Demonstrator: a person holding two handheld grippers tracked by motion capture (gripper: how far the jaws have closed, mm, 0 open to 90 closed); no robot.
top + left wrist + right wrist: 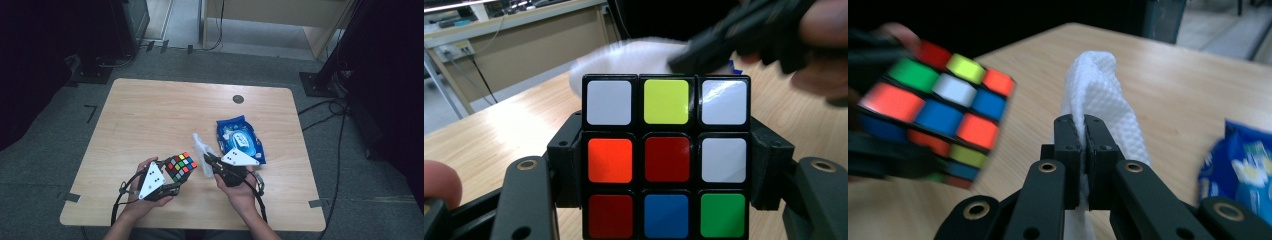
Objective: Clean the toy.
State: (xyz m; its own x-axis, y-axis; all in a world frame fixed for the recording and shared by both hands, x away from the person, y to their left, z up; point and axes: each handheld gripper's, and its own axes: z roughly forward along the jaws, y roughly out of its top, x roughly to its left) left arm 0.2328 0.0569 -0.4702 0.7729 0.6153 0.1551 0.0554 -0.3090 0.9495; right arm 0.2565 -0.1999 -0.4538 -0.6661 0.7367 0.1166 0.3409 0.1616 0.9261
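I have the left gripper (172, 175) clenched on the puzzle cube (180, 167), its jaws pressing two opposite sides. The cube sits above the near part of the table (150, 115), glossy square stickers on black plastic, one face tilted up toward me. My right gripper (209, 161) pinches a white wipe (1098, 95), a soft, dimpled cloth whose long axis runs up from the jaws. A blue crinkly wipe pack (240, 139) lies just beyond.

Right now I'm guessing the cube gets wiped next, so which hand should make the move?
Probably the right: its claw already pinches the white wipe beside the cube, which the left claw clamps.
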